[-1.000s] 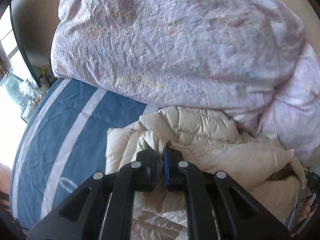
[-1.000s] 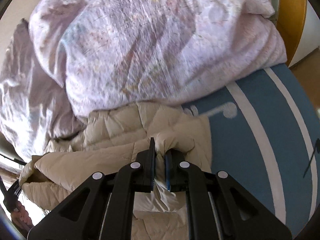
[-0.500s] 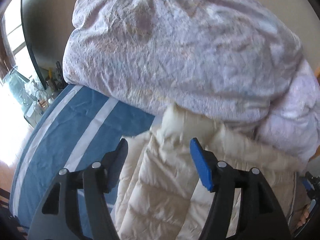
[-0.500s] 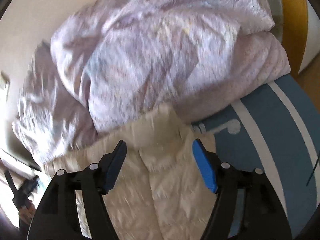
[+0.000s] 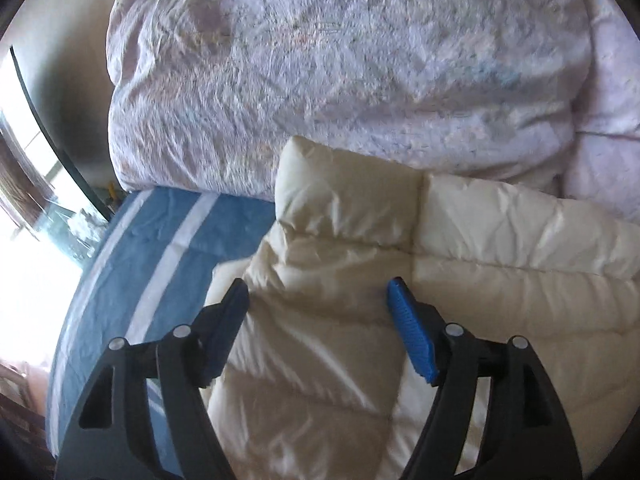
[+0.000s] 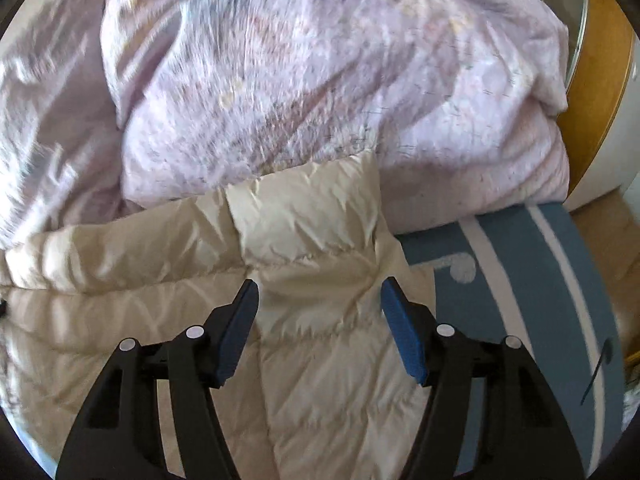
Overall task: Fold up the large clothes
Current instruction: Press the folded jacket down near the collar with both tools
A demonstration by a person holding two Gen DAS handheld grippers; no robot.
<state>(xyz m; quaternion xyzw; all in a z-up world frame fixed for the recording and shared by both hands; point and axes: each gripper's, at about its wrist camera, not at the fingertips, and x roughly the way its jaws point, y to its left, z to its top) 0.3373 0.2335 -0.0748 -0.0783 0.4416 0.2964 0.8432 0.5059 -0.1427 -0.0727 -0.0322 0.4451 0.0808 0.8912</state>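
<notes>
A cream quilted puffer jacket (image 5: 360,280) lies spread on a blue bedsheet with white stripes (image 5: 160,240). It also shows in the right wrist view (image 6: 312,248), its far edge against the lilac duvet. My left gripper (image 5: 318,300) is open and empty, just above the jacket's left part. My right gripper (image 6: 320,300) is open and empty, just above the jacket's right part near its edge.
A big crumpled lilac duvet (image 5: 340,72) is piled at the far side of the bed, also in the right wrist view (image 6: 320,80). A wooden headboard or frame (image 6: 592,92) stands at the right. A bright window area (image 5: 24,184) is at the left.
Both grippers were shut on bunched folds of the jacket one second ago. They have opened and let go, and the jacket now lies flatter, spread up to the duvet.
</notes>
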